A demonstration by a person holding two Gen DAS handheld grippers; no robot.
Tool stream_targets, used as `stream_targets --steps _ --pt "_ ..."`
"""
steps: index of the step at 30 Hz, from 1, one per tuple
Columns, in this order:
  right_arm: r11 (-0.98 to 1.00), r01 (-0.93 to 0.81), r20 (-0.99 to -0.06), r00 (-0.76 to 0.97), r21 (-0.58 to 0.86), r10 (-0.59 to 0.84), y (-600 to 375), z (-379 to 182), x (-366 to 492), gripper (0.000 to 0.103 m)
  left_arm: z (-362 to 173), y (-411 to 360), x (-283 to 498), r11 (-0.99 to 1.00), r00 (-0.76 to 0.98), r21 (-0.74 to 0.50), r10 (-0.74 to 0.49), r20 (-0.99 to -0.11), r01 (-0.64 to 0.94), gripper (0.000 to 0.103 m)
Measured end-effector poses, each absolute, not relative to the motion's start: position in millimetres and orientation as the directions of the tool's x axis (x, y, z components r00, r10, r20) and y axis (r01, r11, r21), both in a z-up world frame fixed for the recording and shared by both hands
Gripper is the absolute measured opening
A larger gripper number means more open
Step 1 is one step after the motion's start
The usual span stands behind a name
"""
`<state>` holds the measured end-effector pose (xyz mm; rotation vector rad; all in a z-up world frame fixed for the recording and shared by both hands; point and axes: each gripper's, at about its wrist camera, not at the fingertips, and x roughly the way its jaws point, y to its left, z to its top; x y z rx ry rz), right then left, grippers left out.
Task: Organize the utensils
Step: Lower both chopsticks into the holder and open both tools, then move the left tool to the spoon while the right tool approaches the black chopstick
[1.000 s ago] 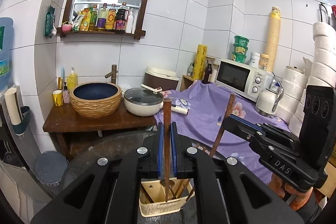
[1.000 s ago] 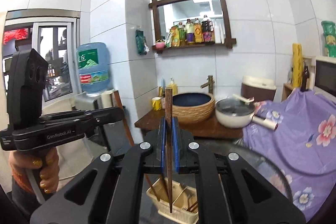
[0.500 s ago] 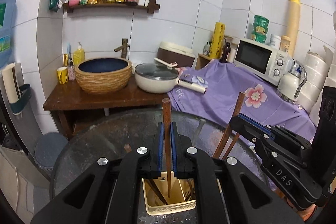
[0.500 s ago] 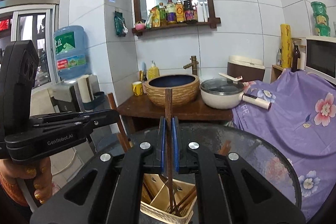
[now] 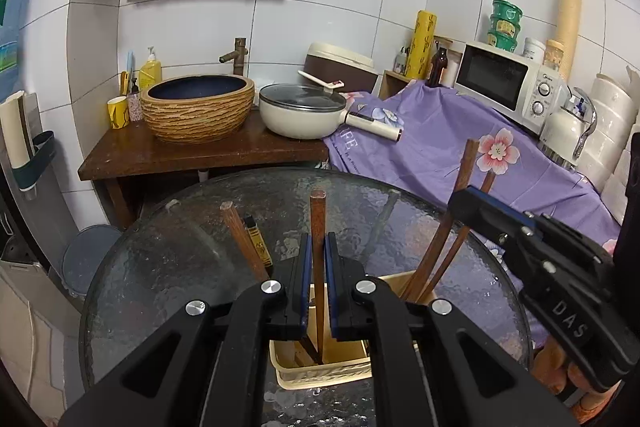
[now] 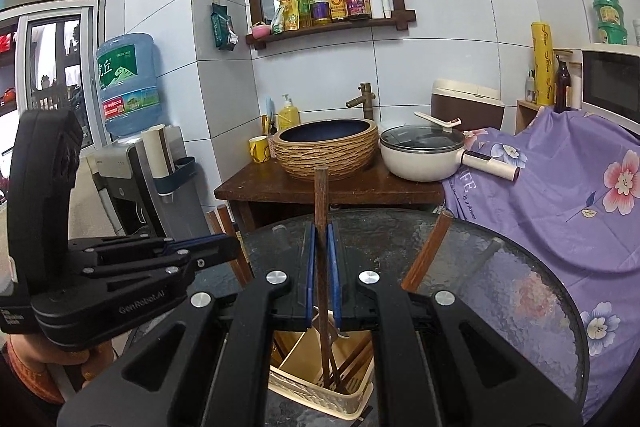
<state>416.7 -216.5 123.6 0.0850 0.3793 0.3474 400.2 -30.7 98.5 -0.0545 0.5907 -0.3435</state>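
Two grippers, each with jaws clamped on one wooden chopstick: the left gripper (image 5: 316,259) holds its chopstick (image 5: 318,227) upright, lower end inside the cream utensil basket (image 5: 320,375) on the round glass bench (image 5: 168,267). The right gripper (image 6: 321,267) holds a second chopstick (image 6: 321,195), tip also in the basket. Several more chopsticks stand there; their exact number cannot be told.

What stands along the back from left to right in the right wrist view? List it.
water jug → yellow mug → basin → white pot → purple cloth
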Motion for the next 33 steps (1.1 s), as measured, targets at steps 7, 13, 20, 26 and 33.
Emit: stream_targets --steps 7,13,20,26,33 --pt "0.937 -0.304 -0.357 0.867 0.173 0.347 -222 121 420 0.007 88 -32 403 0.941 0.76 -0.151 -0.335 -0.557 0.303 0.007" --pt "0.941 -0.289 -0.344 0.878 0.174 0.334 -229 119 415 0.01 90 -24 392 0.926 0.757 -0.196 -0.376 -0.534 0.321 0.022" --pt "0.966 -0.253 -0.279 0.925 0.062 0.26 -227 112 374 0.048 88 -12 353 0.925 0.786 -0.204 -0.381 -0.488 0.322 0.065" --pt "0.971 -0.231 -0.328 0.914 0.061 0.238 -226 88 342 0.05 62 -3 327 0.951 0.793 -0.166 -0.308 -0.525 0.259 0.079" --pt "0.984 -0.169 -0.572 0.802 0.058 0.172 -225 13 339 0.051 -5 -3 311 0.965 0.694 -0.113 -0.248 -0.676 0.236 0.081"
